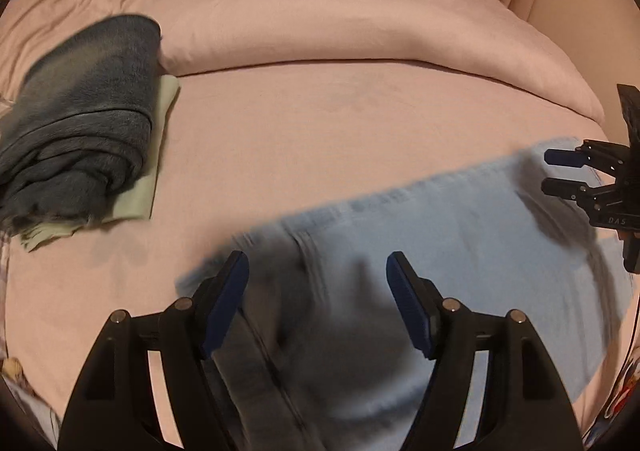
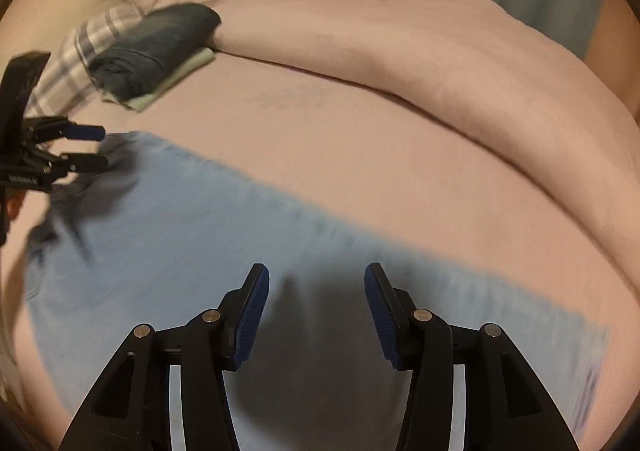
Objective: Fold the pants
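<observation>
Lying far left on the pink bed sheet point(image 1: 320, 131): folded dark blue jeans point(image 1: 84, 115) stacked on a pale green folded cloth point(image 1: 160, 139), plaid fabric point(image 2: 76, 59) just beside them in the right wrist view. Spread across the sheet nearer the cameras, blurred: light blue pants point(image 1: 460, 235), a long strip reaching from left to right. Poised over the pants' left part: left gripper point(image 1: 318, 307), jaws spread wide, blue pads clear of the cloth, nothing pinched. Poised over the right part: right gripper point(image 2: 316, 311), jaws parted, nothing between them. Printed in white on the right gripper's body, left wrist view: "DAS". Bunched behind everything: pink duvet point(image 2: 400, 35).
</observation>
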